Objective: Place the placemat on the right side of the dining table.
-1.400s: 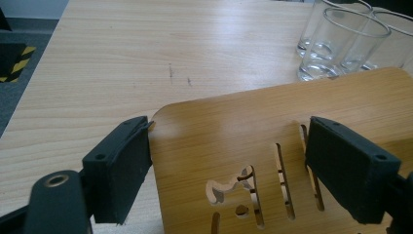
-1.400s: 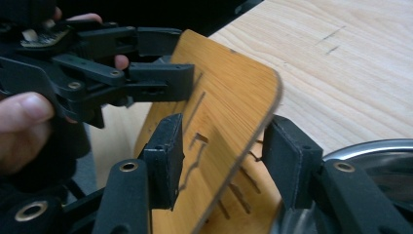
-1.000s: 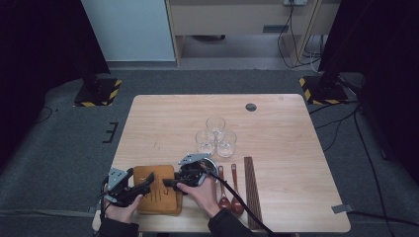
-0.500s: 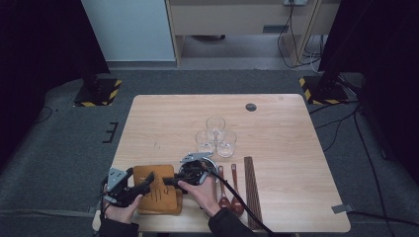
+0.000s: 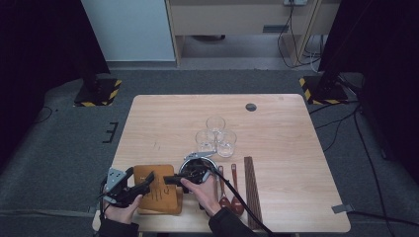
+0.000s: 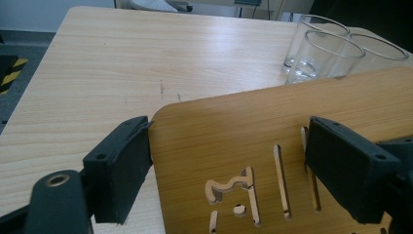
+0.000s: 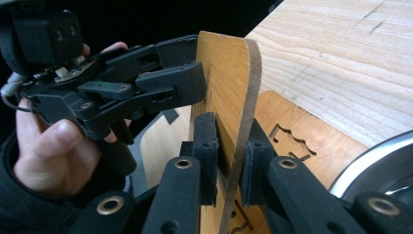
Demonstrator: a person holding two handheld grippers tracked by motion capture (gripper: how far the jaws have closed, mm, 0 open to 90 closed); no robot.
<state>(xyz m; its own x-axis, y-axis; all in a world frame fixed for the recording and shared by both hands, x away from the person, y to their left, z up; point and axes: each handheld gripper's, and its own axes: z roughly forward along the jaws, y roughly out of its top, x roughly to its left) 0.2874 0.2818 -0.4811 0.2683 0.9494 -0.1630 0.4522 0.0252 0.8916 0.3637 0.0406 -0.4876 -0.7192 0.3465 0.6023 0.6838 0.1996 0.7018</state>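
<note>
An orange-brown wooden board (image 5: 158, 195) with cut-out slots lies at the table's front left. My right gripper (image 5: 169, 179) comes in from the right. Its jaws have just been closing and now clamp the board's thin edge (image 7: 226, 78) between their pads (image 7: 231, 129). A second board of the same kind (image 7: 302, 126) lies under it. My left gripper (image 5: 143, 180) reaches in from the left. Its jaws (image 6: 228, 126) stand apart, one pad beside the board's edge (image 6: 234, 141) and the other over its face.
Three clear glasses (image 5: 216, 136) stand together mid-table. A metal bowl (image 5: 197, 160) sits just behind my right hand. Two wooden spoons (image 5: 232, 190) and a dark slatted strip (image 5: 252, 192) lie to the right. The front table edge is close under both hands.
</note>
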